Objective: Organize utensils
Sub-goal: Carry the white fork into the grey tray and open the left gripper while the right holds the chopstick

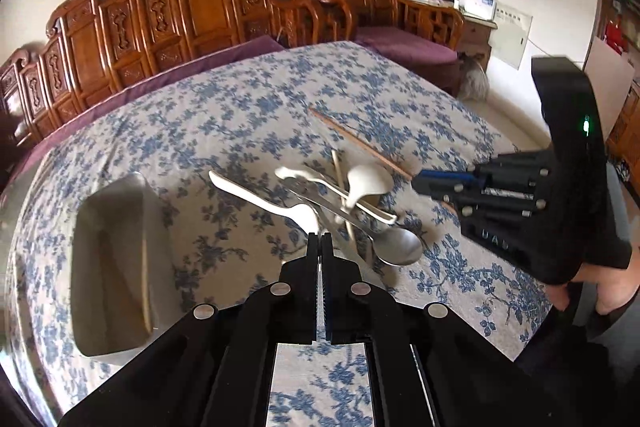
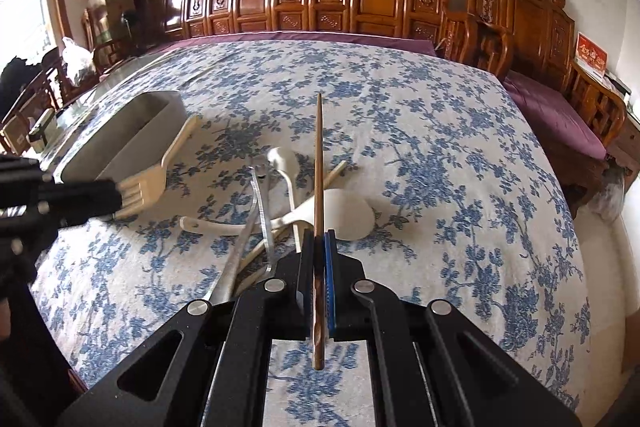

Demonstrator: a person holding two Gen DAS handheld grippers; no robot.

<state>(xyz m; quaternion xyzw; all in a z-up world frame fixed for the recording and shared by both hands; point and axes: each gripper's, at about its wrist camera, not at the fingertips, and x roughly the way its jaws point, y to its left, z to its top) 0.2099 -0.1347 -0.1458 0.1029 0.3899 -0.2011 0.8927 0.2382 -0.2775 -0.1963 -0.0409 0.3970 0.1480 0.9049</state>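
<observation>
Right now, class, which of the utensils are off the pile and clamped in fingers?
Two: the cream plastic fork, held by its tines in the left gripper, and the dark wooden chopstick, pinched in the right gripper. The spoons lie loose.

brown chopstick [image 2: 319,163] | clamped level | cream fork [image 2: 160,167] | clamped

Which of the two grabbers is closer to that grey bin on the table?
Left. The left gripper, gripping a cream plastic fork, sits right beside the grey bin. The right gripper, clamping a brown chopstick, is across the utensil pile from it.
</observation>
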